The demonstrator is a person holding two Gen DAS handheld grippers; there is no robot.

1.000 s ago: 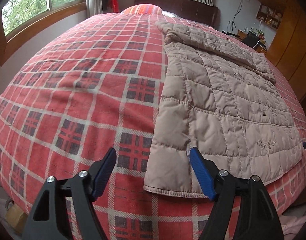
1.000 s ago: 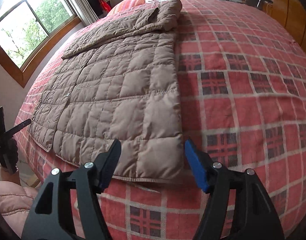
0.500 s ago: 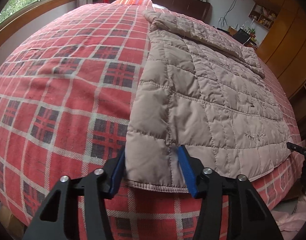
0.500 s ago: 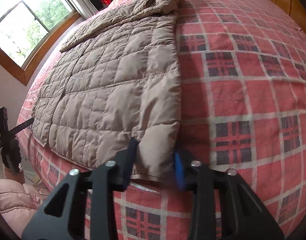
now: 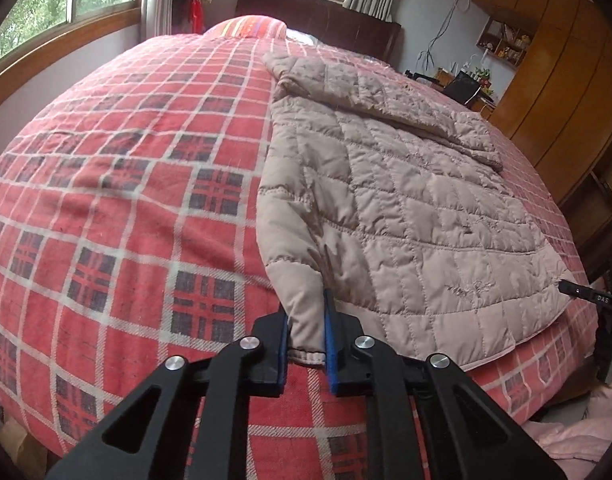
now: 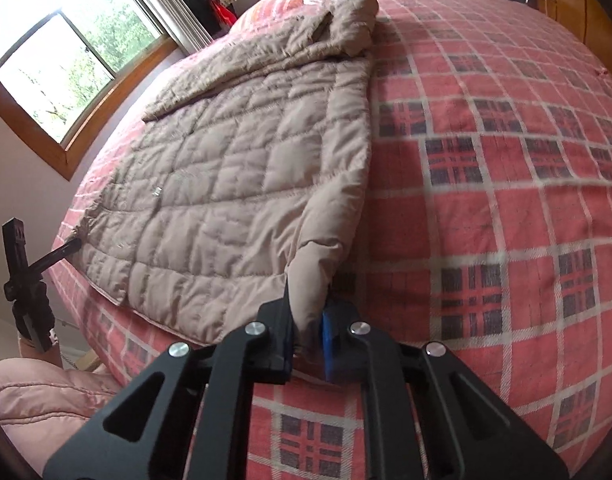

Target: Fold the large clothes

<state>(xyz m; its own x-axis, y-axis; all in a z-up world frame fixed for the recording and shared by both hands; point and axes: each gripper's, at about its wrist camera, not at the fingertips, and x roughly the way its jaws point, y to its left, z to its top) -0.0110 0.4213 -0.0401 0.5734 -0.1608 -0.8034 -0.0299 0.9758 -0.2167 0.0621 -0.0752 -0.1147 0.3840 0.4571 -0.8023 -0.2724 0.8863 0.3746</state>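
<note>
Left wrist view: the left hand-held gripper (image 5: 306, 332) is clamped on the near left hem corner of the quilted jacket (image 5: 406, 216), with the padded fabric bunched between its blue pads (image 5: 329, 344) and raised slightly off the bed (image 5: 125, 200). The right hand-held gripper (image 6: 308, 334) is likewise closed on the opposite near hem corner, the fabric (image 6: 233, 184) pulled up into a peak directly ahead of its jaws. The rest of the jacket lies flat on the plaid bedcover, extending away from both grippers toward the pillow (image 5: 245, 26) at the far end, with a sleeve (image 5: 386, 100) folded across its far portion. Handling judgement: the garment is soft, padded and light for its bulk; it offers no stiffness, so the span between the two grips will likely sag when lifted. The outer fabric looks smooth and may slip, so hold at the stitched hem band, where the seam gives the pads an edge to catch. Taking both corners together should let the hem travel evenly toward the collar for a fold
</note>
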